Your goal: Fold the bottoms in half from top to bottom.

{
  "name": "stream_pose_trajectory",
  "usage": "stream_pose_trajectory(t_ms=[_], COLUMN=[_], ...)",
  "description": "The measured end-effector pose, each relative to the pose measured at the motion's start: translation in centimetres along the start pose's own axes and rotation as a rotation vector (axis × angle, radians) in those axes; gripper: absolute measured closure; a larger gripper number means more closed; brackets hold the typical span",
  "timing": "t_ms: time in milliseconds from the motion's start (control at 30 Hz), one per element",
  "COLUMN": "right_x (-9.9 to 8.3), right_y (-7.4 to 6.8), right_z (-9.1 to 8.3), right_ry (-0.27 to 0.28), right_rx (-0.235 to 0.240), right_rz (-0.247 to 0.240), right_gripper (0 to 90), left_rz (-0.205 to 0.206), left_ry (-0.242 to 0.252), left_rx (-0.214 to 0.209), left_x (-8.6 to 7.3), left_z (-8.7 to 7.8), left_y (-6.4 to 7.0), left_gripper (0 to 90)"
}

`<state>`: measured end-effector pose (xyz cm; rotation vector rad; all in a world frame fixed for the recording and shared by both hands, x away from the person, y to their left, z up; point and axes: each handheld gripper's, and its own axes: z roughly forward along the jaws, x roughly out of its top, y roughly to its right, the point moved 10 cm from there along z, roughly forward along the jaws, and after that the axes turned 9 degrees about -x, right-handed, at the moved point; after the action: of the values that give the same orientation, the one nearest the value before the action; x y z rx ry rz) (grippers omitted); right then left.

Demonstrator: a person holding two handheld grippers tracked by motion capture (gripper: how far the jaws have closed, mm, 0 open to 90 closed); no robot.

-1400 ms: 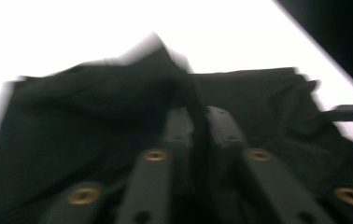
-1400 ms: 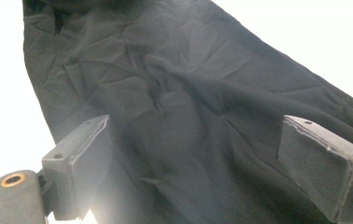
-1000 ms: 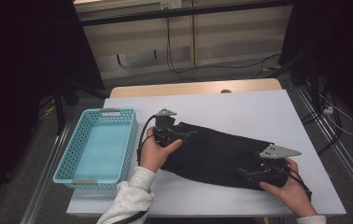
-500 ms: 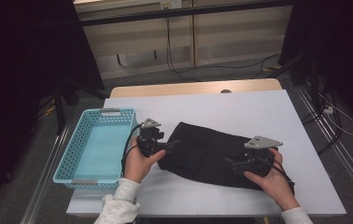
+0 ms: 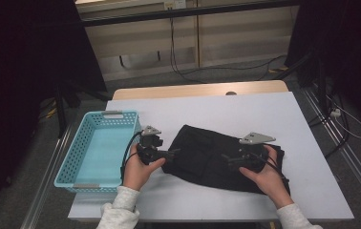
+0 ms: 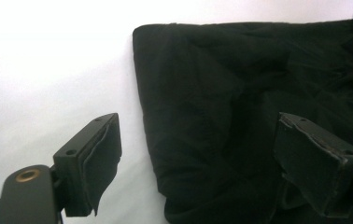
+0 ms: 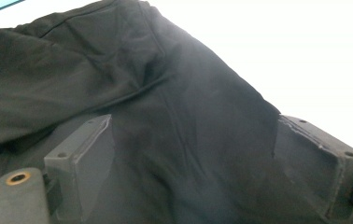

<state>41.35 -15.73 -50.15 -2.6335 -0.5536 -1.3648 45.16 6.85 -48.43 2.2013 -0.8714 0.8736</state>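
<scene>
Lying on white table (image 5: 226, 114), black garment (image 5: 207, 157), both claws (image 6: 198, 163) (image 7: 193, 163) wide, blue basket (image 5: 97, 148) beside, dim room

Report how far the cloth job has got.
Done: the black garment lies folded into a compact slab on the table. In hand: both the left gripper and right gripper sit open at its ends, gripping nothing. Left, probably: lifting it into the empty blue basket.

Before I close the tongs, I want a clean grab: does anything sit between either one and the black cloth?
Nothing visible does. The left tongs are open over the black cloth's edge on the bare table; the right tongs are open directly over the cloth.
</scene>
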Motion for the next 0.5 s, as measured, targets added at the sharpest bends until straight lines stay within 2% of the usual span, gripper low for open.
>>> stream_pose_trajectory(t_ms=[200,333,500], right_x=[1.1,1.8,2.4], right_y=[-1.0,-1.2,-1.3], right_z=[1.1,1.7,2.5], right_ry=[0.013,0.032,0.029], right_rx=[0.022,0.026,0.036], right_rz=[-0.003,-0.006,0.003], right_gripper=[15.0,19.1,23.4], left_rz=[-0.005,-0.01,-0.016], left_ry=[0.013,0.014,0.019], left_rx=[0.013,0.024,0.043], left_x=[0.1,-0.2,-0.3], left_z=[-0.2,-0.1,-0.3], left_y=[-0.1,-0.4,-0.6], left_gripper=[15.2,14.8,14.7])
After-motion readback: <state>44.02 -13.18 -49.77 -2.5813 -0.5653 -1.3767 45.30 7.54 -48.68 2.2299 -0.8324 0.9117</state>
